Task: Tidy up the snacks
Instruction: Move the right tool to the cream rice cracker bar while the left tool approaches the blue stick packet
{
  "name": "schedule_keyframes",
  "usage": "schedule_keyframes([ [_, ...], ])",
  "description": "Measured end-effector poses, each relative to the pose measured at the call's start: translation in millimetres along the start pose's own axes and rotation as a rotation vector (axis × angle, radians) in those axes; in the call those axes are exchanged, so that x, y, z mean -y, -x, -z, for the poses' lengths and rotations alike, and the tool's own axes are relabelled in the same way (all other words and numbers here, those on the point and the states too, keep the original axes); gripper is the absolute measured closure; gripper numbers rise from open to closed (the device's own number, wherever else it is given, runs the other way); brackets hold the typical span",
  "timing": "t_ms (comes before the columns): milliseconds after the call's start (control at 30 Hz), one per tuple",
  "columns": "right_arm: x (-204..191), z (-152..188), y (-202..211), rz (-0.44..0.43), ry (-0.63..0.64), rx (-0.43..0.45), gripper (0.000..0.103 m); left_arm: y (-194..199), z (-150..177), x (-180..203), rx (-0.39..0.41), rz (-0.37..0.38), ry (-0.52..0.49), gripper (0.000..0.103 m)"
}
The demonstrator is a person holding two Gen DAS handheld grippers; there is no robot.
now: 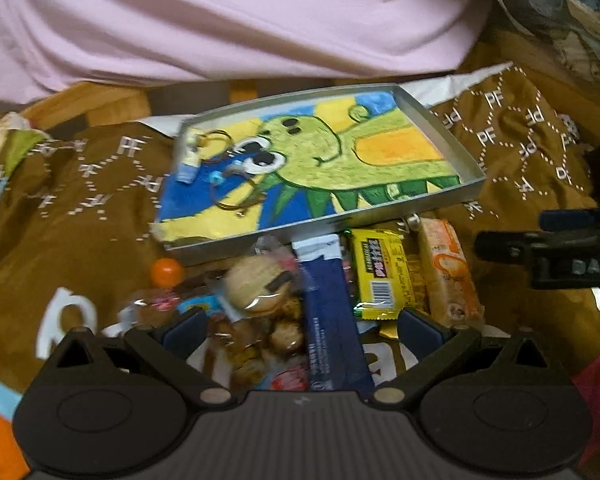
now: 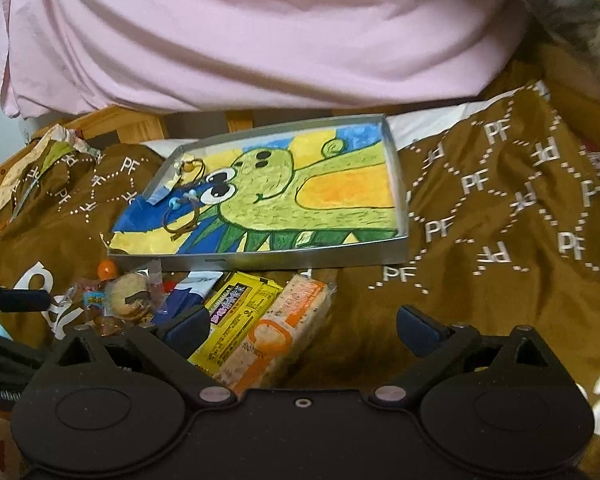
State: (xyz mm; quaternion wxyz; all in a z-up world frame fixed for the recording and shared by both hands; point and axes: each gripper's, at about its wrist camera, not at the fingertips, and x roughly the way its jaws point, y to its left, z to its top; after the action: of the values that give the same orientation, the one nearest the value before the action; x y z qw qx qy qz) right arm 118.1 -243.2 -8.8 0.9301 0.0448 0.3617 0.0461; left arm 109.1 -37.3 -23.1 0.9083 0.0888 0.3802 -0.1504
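Both tongs spread, gripping nothing: snacks heaped under left, tray rim ahead, bare brown cloth under right.

My blue snack bar running under my left gripper's body, wrapper print too blurred to read, small trinkets in the tray's left corner indistinct, pink cloth cut off above.
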Motion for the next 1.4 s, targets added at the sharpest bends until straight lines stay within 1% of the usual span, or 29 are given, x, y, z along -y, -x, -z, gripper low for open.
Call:
schedule_keyframes([
  [100,-2.4,-0.7,-16.0,-0.027,-0.008,-0.032,0.014,-15.5,2.3,1.1,-0.036,0.014,-0.011,0.000],
  [233,-7.9,-1.1,-35.6,-0.059,-0.031,-0.092,0.020,-34.1,6.6,-2.9,-0.091,0.048,0.016,0.003],
  [333,-11.4,-0.8,-45.7,-0.066,-0.039,-0.122,0.023,-42.2,8.6,-7.9,-0.113,0.094,0.046,0.008],
  [433,-12.9,0.1,-53.3,-0.069,-0.040,-0.144,0.029,-49.5,9.8,-8.4,-0.128,0.123,0.042,0.016],
  [467,-12.8,1.0,-55.1,-0.069,-0.040,-0.150,0.030,-51.7,10.5,-8.1,-0.135,0.127,0.040,0.021],
  [533,-12.1,3.3,-58.5,-0.069,-0.036,-0.165,0.040,-55.8,10.6,-7.9,-0.140,0.123,0.036,0.021],
  [600,-10.6,6.3,-61.3,-0.063,-0.037,-0.181,0.045,-56.9,10.0,-8.3,-0.137,0.120,0.036,0.024],
  [633,-9.8,7.4,-61.8,-0.065,-0.040,-0.183,0.045,-57.2,9.7,-9.4,-0.140,0.117,0.041,0.026],
  [700,-9.8,8.4,-61.9,-0.065,-0.038,-0.183,0.047,-56.5,9.1,-10.9,-0.146,0.103,0.047,0.036],
  [733,-10.5,8.5,-61.1,-0.064,-0.035,-0.183,0.048,-55.3,8.7,-11.8,-0.145,0.105,0.053,0.039],
  [800,-11.5,8.9,-59.5,-0.063,-0.029,-0.185,0.049,-51.7,7.4,-11.6,-0.146,0.110,0.054,0.051],
  [833,-11.9,8.6,-59.0,-0.065,-0.028,-0.188,0.050,-49.8,6.8,-10.7,-0.143,0.121,0.051,0.053],
  [900,-11.9,8.6,-57.7,-0.070,-0.029,-0.191,0.051,-46.6,6.5,-8.3,-0.140,0.156,0.045,0.054],
  [967,-12.4,8.7,-57.9,-0.071,-0.026,-0.192,0.051,-48.4,7.2,-3.7,-0.145,0.149,0.016,0.052],
  [1033,-11.4,8.7,-58.1,-0.076,-0.030,-0.191,0.049,-53.5,8.0,-3.2,-0.161,0.141,0.010,0.050],
  [1167,-9.3,9.1,-60.9,-0.082,-0.042,-0.191,0.046,-56.1,6.2,-4.0,-0.162,0.170,0.029,0.036],
  [1200,-8.9,9.2,-61.9,-0.083,-0.046,-0.192,0.046,-58.0,6.0,-3.6,-0.161,0.175,0.028,0.035],
  [1333,-6.5,9.0,-65.1,-0.091,-0.065,-0.201,0.045,-63.3,5.3,-0.7,-0.164,0.162,0.011,0.036],
  [1367,-6.6,9.3,-65.6,-0.092,-0.068,-0.205,0.045,-63.3,5.3,-0.7,-0.164,0.158,0.012,0.038],
  [1400,-6.8,9.5,-65.7,-0.090,-0.068,-0.206,0.047,-63.5,5.1,-1.0,-0.166,0.155,0.012,0.051],
])
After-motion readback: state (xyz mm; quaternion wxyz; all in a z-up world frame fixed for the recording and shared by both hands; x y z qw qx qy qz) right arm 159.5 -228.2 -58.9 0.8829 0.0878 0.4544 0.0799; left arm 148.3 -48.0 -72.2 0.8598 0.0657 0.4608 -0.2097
